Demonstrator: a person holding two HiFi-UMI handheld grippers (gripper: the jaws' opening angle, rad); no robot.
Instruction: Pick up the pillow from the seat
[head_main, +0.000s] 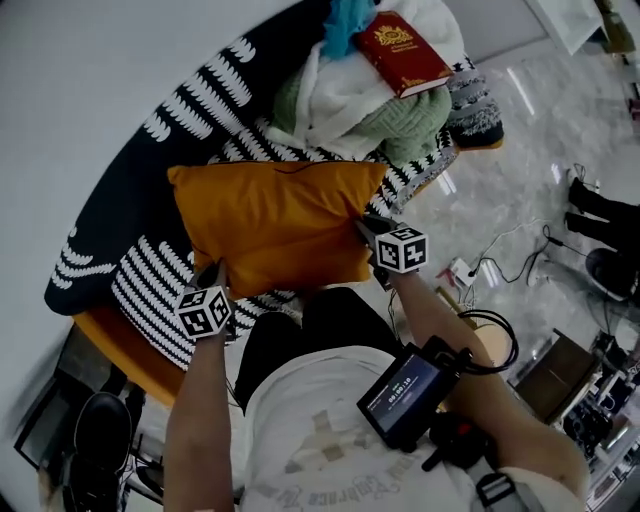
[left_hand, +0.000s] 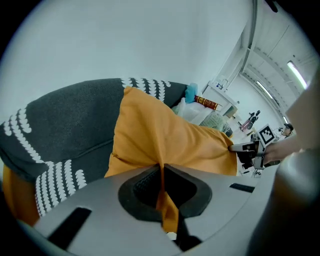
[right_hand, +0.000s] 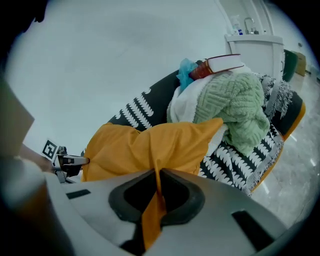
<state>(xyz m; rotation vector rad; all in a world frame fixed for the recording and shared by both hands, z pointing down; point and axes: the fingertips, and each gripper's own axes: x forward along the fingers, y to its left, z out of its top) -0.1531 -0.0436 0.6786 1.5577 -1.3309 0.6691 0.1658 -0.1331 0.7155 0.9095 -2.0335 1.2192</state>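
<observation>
The left claw (left_hand: 161, 172) is pinched tight on a fold of the orange pillow (head_main: 275, 220) at its near left corner. The cloth runs out between the jaws, and the pillow's body spreads ahead and to the right of this claw. The right claw (right_hand: 157, 177) is clamped the same way on a fold at the near right corner, with the pillow stretching ahead and to its left. The pillow spans between both claws above the black-and-white seat (head_main: 120, 200); whether it touches the seat I cannot tell. Beyond the right claw, past the pillow's far edge, a green knit (right_hand: 235, 105) and white cloth (head_main: 335, 90) are heaped, a red book (head_main: 402, 52) on top.
</observation>
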